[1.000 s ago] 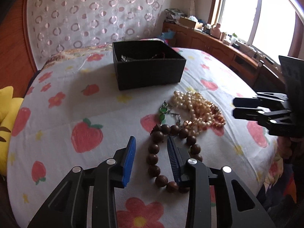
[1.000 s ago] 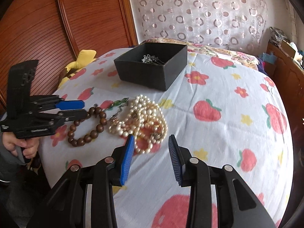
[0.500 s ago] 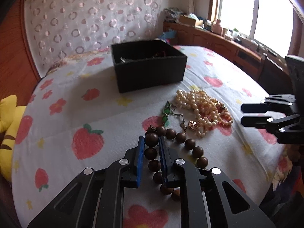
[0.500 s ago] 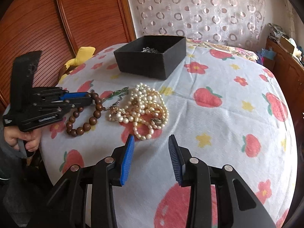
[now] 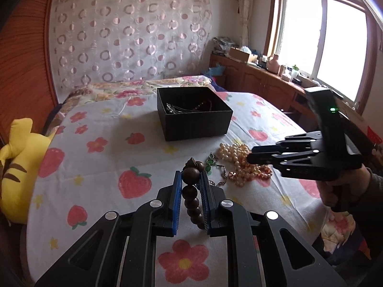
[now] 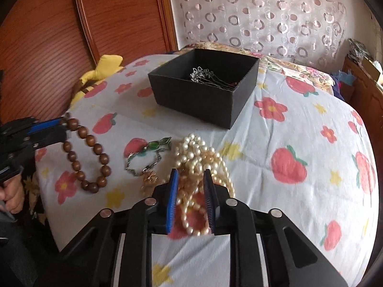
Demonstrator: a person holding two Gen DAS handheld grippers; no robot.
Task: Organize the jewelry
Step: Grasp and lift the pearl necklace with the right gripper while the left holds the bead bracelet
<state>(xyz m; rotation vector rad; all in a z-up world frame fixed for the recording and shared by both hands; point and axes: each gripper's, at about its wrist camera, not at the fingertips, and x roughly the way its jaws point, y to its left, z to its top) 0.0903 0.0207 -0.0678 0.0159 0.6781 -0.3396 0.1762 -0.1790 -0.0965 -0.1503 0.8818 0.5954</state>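
Observation:
My left gripper (image 5: 190, 179) is shut on the brown wooden bead bracelet (image 5: 191, 191) and holds it lifted off the cloth; the bracelet hangs as a loop in the right wrist view (image 6: 88, 153). My right gripper (image 6: 190, 179) is down over the pearl necklace pile (image 6: 203, 165), its jaws part closed around several strands. A green-stone chain bracelet (image 6: 148, 153) lies between the two. The black jewelry box (image 6: 205, 86) stands open behind, with silver pieces inside; it also shows in the left wrist view (image 5: 194, 113).
The round table (image 6: 299, 131) has a white cloth with strawberries and flowers. A yellow plush toy (image 5: 19, 165) lies at the left edge. A wooden headboard (image 6: 71, 35) and curtain stand behind; a wooden sideboard (image 5: 263, 83) runs under the window.
My left gripper closed on the wooden bead bracelet and lifted it. My right gripper moved forward and down onto the pearl pile and narrowed its jaws around the strands.

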